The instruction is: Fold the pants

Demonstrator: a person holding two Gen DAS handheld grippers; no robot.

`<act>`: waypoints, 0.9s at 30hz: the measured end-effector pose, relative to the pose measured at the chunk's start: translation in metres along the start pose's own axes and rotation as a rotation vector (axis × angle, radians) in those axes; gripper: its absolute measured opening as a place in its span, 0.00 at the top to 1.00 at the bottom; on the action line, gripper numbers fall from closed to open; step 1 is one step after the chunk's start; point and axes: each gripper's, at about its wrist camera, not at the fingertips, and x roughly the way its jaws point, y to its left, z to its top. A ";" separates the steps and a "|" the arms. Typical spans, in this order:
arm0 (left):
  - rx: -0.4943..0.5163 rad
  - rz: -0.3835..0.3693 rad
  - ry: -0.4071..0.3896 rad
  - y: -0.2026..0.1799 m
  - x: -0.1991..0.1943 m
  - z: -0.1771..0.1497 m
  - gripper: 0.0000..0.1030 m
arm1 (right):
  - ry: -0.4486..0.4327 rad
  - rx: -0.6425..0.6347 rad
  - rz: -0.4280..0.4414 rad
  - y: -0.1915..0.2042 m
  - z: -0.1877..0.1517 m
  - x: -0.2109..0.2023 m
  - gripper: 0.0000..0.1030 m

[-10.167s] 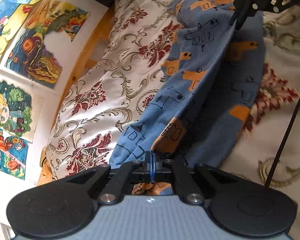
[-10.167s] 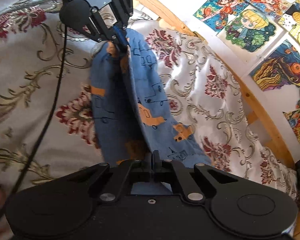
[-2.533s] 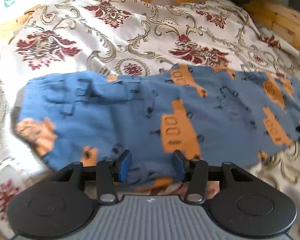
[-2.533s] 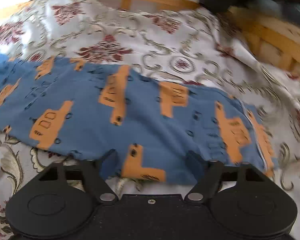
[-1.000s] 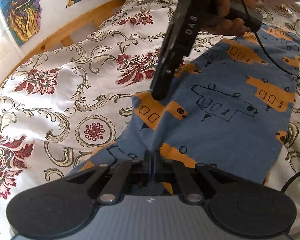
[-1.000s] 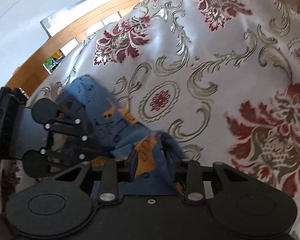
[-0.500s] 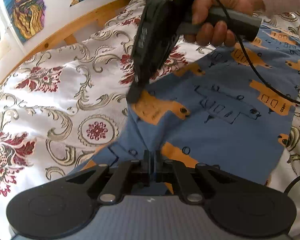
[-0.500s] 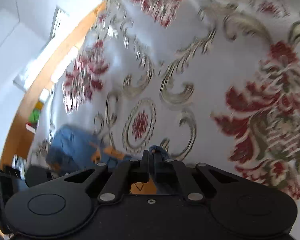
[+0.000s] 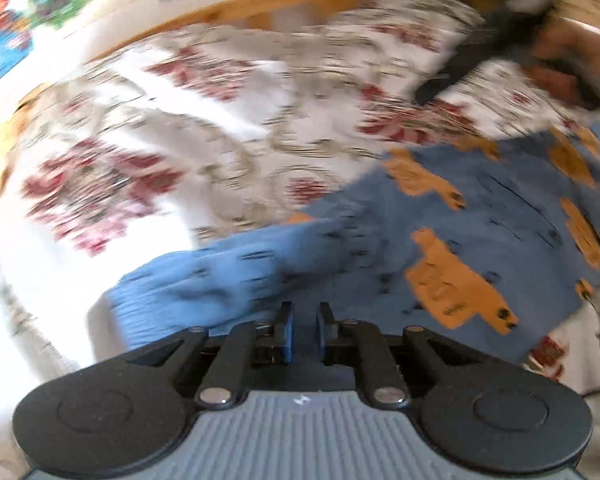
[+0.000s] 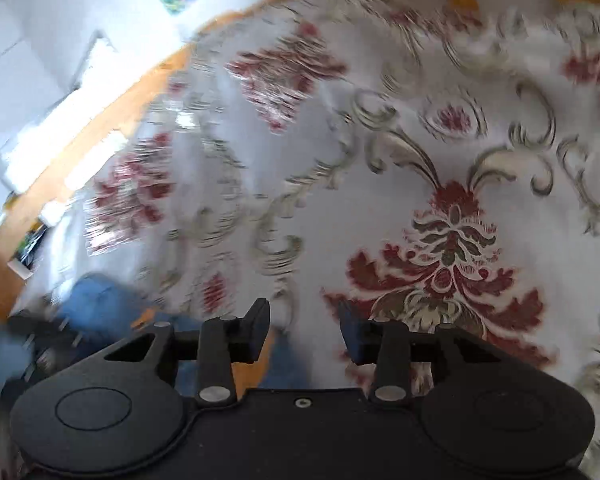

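Observation:
The blue pants (image 9: pixel 460 232) with orange vehicle prints lie folded on the floral bedspread (image 9: pixel 180 140), waistband end toward the lower left. My left gripper (image 9: pixel 304 328) hovers at their near edge, its blue pads a small gap apart with no cloth pinched. In the right wrist view my right gripper (image 10: pixel 304 328) stands wide open over the bedspread (image 10: pixel 420 160). There the pants (image 10: pixel 96 300) show only as a blue patch at the lower left, partly behind the fingers. The picture is motion-blurred.
A wooden bed frame (image 9: pixel 260 4) runs along the far side, with colourful drawings (image 9: pixel 20 12) on the wall behind. A hand (image 9: pixel 572 44) holding the other gripper shows at the top right. The frame (image 10: pixel 100 120) also borders the bed on the left.
Both grippers were shut on the pants half a second ago and have now opened and let go. The right gripper has pulled away from the cloth; both cameras are swinging.

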 end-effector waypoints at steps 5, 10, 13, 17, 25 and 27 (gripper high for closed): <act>-0.114 0.018 0.056 0.022 0.005 0.002 0.86 | 0.084 0.067 0.044 0.010 -0.071 -0.033 0.46; -0.060 0.072 0.108 0.018 0.003 0.002 0.85 | -0.005 0.280 -0.082 -0.027 -0.145 -0.081 0.57; -0.052 0.102 0.136 0.016 -0.001 0.001 0.85 | -0.137 0.386 -0.257 -0.040 -0.175 -0.136 0.45; -0.133 0.151 0.172 0.004 -0.012 0.008 0.64 | -0.264 0.453 -0.589 -0.021 -0.223 -0.196 0.31; 0.033 -0.051 -0.012 -0.105 -0.037 0.067 0.04 | -0.469 0.691 -0.740 0.016 -0.311 -0.237 0.02; 0.112 -0.159 -0.005 -0.146 -0.032 0.094 0.02 | -0.496 0.701 -0.714 0.013 -0.314 -0.239 0.02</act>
